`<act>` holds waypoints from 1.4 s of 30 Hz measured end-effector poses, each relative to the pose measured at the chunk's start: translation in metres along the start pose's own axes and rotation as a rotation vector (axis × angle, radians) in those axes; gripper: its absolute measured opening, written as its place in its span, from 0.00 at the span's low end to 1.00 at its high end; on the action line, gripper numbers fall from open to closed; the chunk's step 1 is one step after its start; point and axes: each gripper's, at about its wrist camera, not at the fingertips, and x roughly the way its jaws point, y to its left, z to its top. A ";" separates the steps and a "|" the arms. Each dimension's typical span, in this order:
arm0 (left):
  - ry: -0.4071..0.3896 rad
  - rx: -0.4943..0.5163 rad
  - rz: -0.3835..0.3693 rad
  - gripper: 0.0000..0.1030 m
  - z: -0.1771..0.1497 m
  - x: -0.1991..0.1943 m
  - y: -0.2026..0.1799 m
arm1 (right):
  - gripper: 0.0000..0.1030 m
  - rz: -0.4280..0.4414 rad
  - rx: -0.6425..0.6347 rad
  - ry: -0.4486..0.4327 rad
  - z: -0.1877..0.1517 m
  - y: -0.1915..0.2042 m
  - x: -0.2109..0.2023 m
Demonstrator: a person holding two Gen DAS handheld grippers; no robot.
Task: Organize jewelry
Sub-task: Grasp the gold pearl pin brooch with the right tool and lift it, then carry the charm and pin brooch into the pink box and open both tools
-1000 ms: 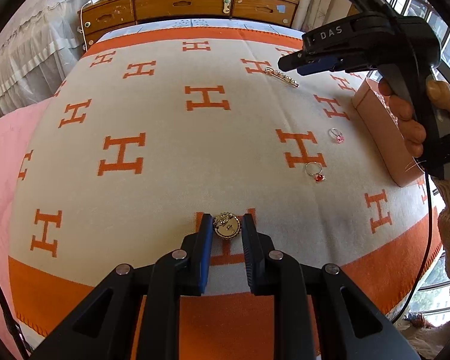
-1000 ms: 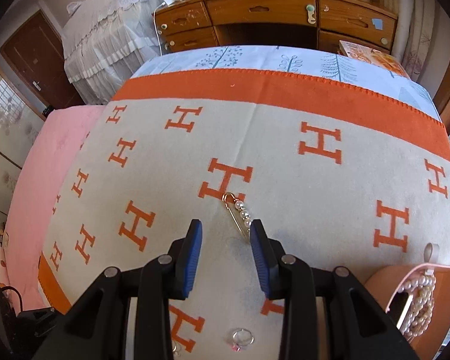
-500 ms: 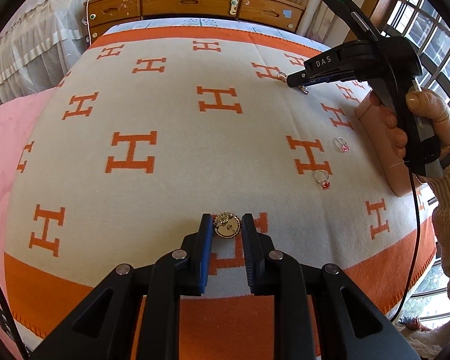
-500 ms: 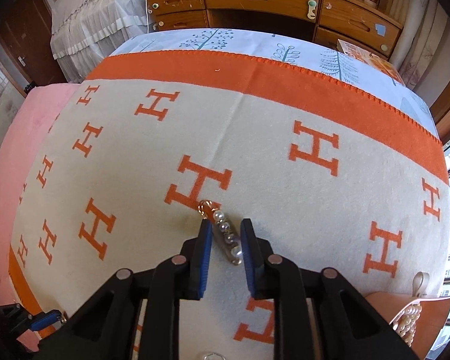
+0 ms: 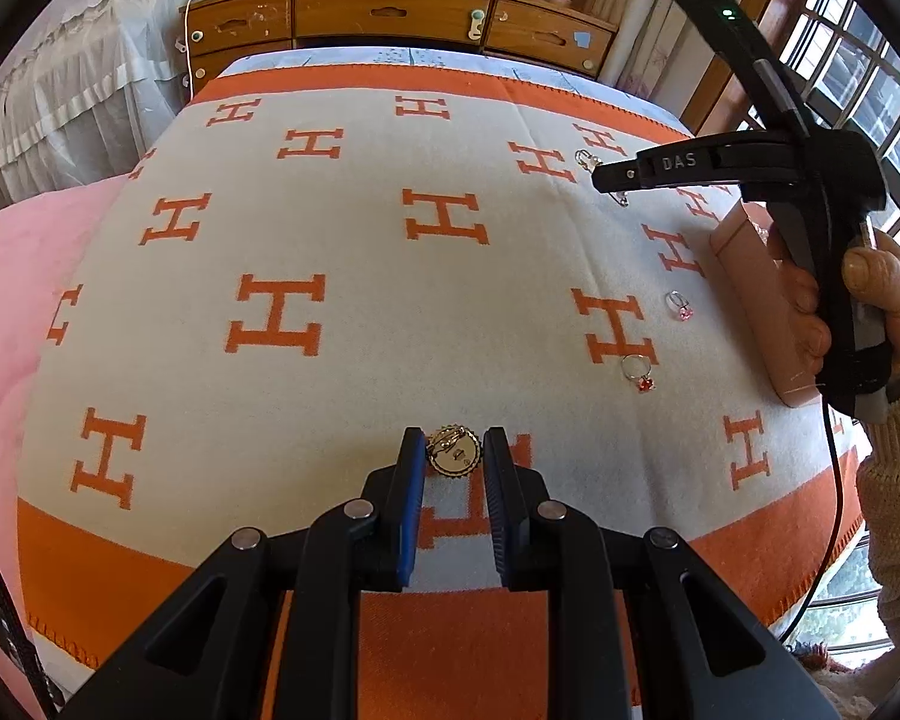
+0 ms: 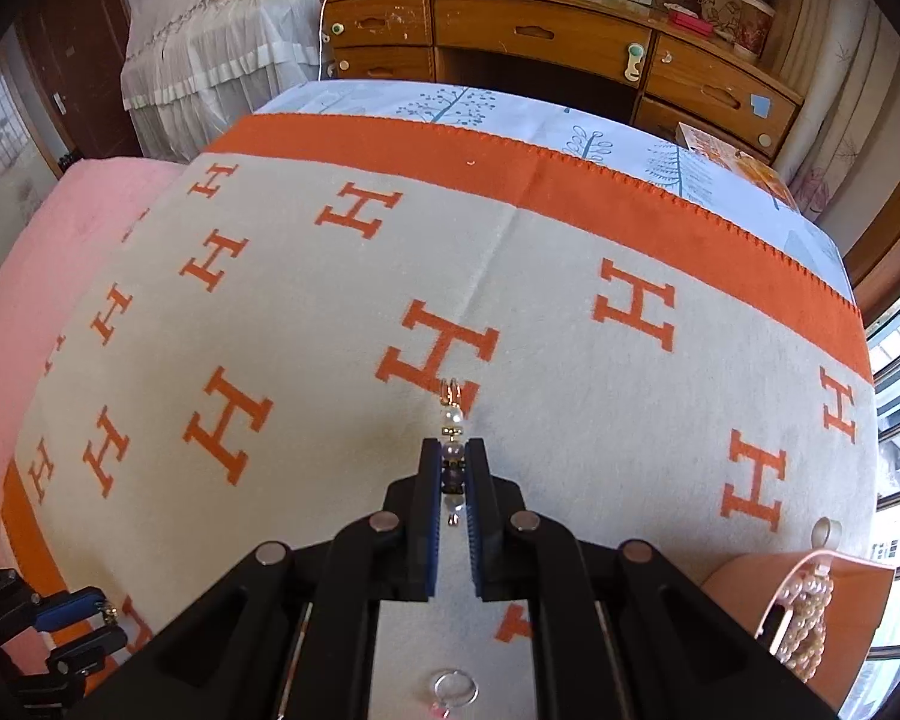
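My left gripper [image 5: 453,443] is shut on a round gold brooch [image 5: 453,451] just above the H-patterned blanket [image 5: 342,228]. A pearl bar pin [image 6: 452,420] lies on the blanket, and my right gripper [image 6: 452,453] is closing on it, its pads pressing the pearls. In the left wrist view the right gripper [image 5: 600,177] points down at the pin [image 5: 583,157], with a hand on its handle. A ring with a pink stone [image 5: 680,304] and one with a red stone [image 5: 637,369] lie loose on the blanket.
A pink jewelry box [image 5: 750,300] stands at the blanket's right edge; a pearl necklace [image 6: 807,612] lies inside it. One ring [image 6: 453,690] shows under the right gripper. A wooden dresser [image 6: 546,36] stands beyond the bed and a pink cover [image 5: 24,264] lies to the left.
The right gripper came down over the pearl pin and its jaws went from wide apart to closed on it. The left gripper kept still with the gold brooch.
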 end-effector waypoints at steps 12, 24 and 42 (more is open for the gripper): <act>-0.058 0.120 -0.056 0.17 0.043 -0.022 -0.053 | 0.07 0.114 0.183 -0.208 -0.057 -0.065 -0.117; -0.086 0.313 -0.234 0.17 0.112 -0.012 -0.194 | 0.07 0.014 0.451 -0.222 -0.114 -0.174 -0.147; 0.095 0.287 -0.305 0.17 0.130 0.067 -0.254 | 0.08 -0.024 0.464 -0.121 -0.125 -0.184 -0.104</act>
